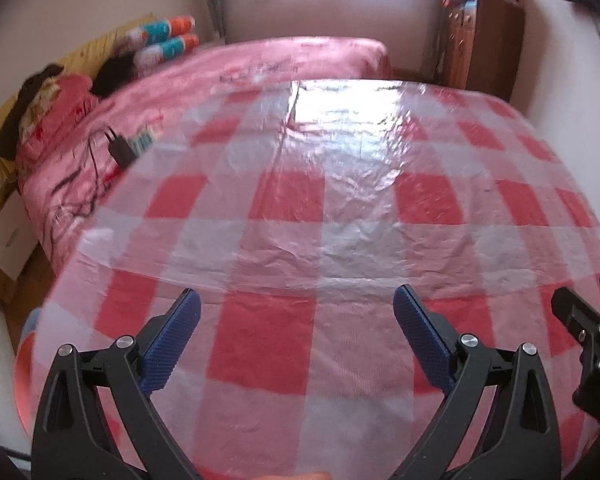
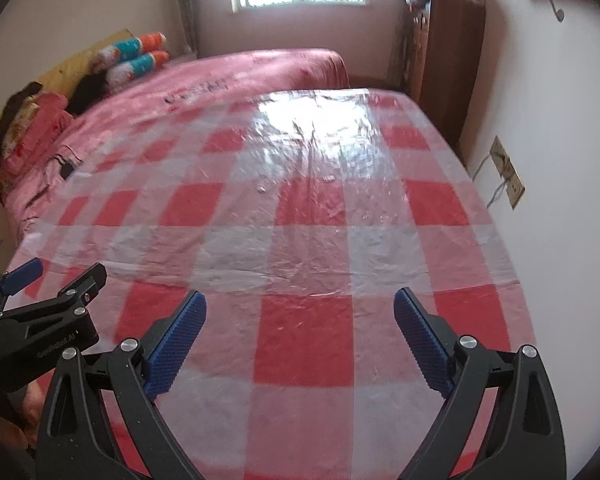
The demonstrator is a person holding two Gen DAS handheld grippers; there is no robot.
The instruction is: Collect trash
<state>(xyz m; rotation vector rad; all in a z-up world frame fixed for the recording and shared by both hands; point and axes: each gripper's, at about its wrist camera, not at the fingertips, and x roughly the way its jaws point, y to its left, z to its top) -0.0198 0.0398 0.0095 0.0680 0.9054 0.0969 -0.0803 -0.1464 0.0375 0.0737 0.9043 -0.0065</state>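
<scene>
A table covered with a red and white checked plastic cloth (image 1: 300, 208) fills both views (image 2: 300, 216). No trash shows in the left wrist view. In the right wrist view a tiny clear scrap (image 2: 261, 189) lies mid-table; what it is I cannot tell. My left gripper (image 1: 296, 304) is open and empty above the near part of the table. My right gripper (image 2: 300, 306) is open and empty too. The right gripper (image 1: 588, 300) shows at the right edge of the left wrist view, and the left gripper (image 2: 56, 276) at the left edge of the right wrist view.
A bed with a pink cover (image 1: 268, 60) stands behind and left of the table, with rolled pillows (image 1: 168, 38), a black charger and cables (image 1: 120, 148). A wooden cabinet (image 2: 452, 60) stands at the back right. A wall socket (image 2: 508, 168) is on the right wall.
</scene>
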